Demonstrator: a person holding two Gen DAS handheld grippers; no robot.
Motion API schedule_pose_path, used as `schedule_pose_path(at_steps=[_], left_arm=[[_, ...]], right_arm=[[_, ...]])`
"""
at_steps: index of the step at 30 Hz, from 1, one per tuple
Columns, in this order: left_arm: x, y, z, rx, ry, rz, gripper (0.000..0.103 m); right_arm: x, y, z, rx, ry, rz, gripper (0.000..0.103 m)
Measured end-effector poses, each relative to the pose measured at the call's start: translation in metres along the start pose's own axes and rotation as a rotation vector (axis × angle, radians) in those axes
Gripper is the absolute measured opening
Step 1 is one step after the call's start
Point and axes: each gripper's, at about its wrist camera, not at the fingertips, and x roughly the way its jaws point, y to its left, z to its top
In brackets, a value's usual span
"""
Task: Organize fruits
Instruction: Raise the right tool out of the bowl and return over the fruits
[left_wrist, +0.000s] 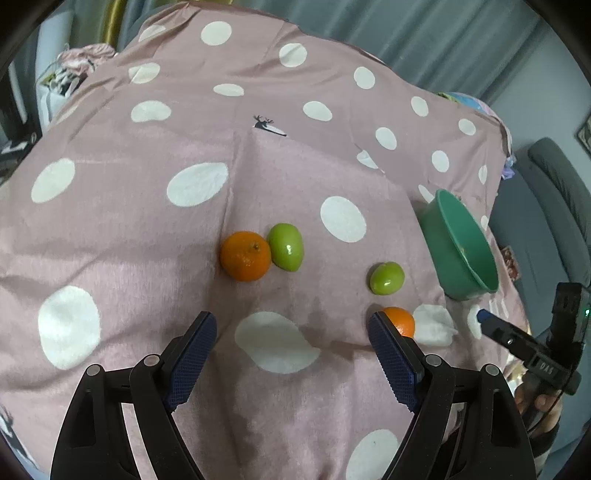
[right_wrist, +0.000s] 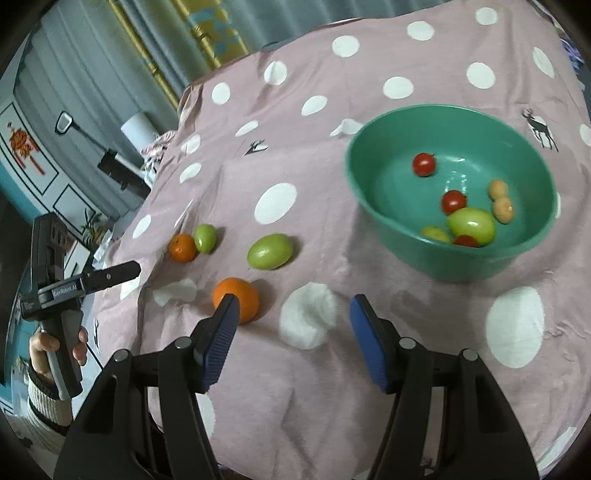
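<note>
A green bowl (right_wrist: 373, 192) on the pink dotted cloth holds several small fruits: red tomatoes (right_wrist: 424, 164), a green fruit (right_wrist: 471, 224) and tan ones (right_wrist: 502, 208). It also shows in the left wrist view (left_wrist: 458, 243). Loose on the cloth lie an orange (left_wrist: 245, 256) touching a green fruit (left_wrist: 286, 246), another green fruit (left_wrist: 386, 278) and a second orange (left_wrist: 400, 320). My left gripper (left_wrist: 291, 328) is open and empty, just short of the orange pair. My right gripper (right_wrist: 295, 306) is open and empty; its left finger overlaps the near orange (right_wrist: 236, 299).
The pink cloth (left_wrist: 147, 229) with white dots covers the whole surface and is creased. Its edge drops off at the left in the right wrist view (right_wrist: 122, 273). Curtains and furniture stand beyond the table. The right gripper also shows in the left wrist view (left_wrist: 484, 317).
</note>
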Motion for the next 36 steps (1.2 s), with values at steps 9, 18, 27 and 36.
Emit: schedule_pose_path(at_steps=[9, 18, 27, 36], left_arm=[[0.008, 0.012, -0.006, -0.038, 0.038, -0.056, 0.084], [0.018, 0.006, -0.005, -0.026, 0.062, -0.09, 0.084], [0.029, 0.006, -0.001, -0.006, 0.082, -0.073, 0.084], [0.047, -0.006, 0.004, 0.04, 0.123, -0.093, 0.084]], right_arm=[[0.015, 0.013, 0.005, -0.025, 0.037, 0.0, 0.064], [0.031, 0.021, 0.006, -0.037, 0.068, 0.011, 0.064], [0.049, 0.024, 0.008, -0.043, 0.099, 0.026, 0.064], [0.058, 0.024, 0.014, -0.058, 0.114, 0.022, 0.065]])
